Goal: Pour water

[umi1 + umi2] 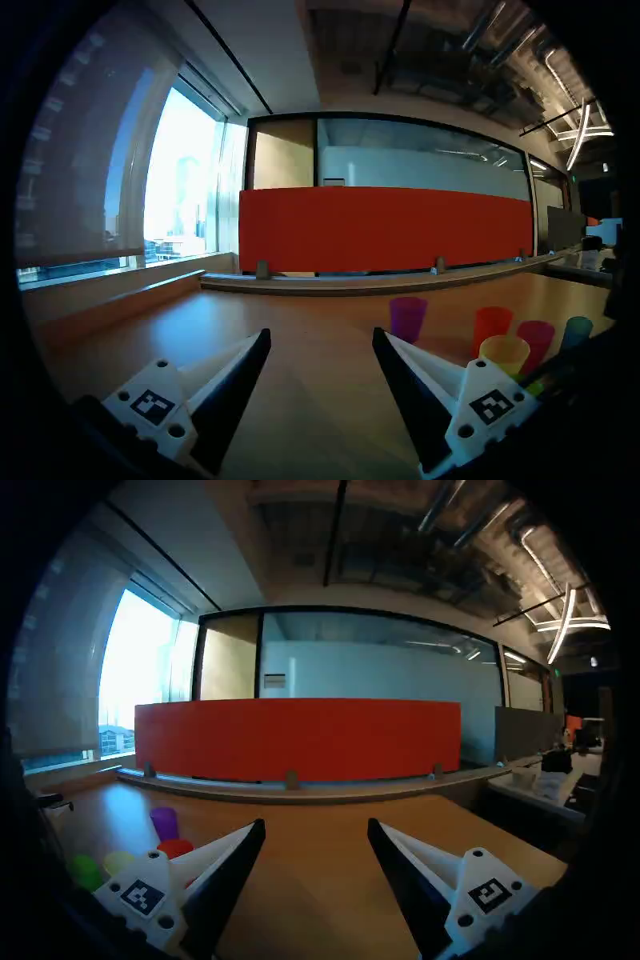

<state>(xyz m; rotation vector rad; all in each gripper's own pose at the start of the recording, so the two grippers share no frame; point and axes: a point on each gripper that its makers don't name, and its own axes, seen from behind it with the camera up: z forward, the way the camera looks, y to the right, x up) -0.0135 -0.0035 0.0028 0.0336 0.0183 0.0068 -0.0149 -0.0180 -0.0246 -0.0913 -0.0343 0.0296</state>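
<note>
In the left gripper view a bright window (180, 188) runs down the left side. A low wooden ledge (120, 300) beneath it bounds the table (320, 400) there. A red partition (384, 228) closes off the far edge. From the ledge across to the cups the tabletop lies bare and open.

The left tongs (320, 331) hover low over that bare stretch, level and aimed at the partition, fingers spread wide with nothing between them. To their right five cups stand close together. A purple cup (408, 318) is farthest back, then come an orange cup (490, 326), a yellow cup (504, 354) nearest, a pink cup (535, 342) and a teal cup (576, 331).

In the right gripper view the purple cup (165, 822) stands at lower left, the others partly hidden behind the finger there. The right tongs (314, 822) are also level, fingers spread and empty, over bare wood. The table's edge (520, 840) falls away on the right, with a neighbouring desk (552, 788) beyond it.
</note>
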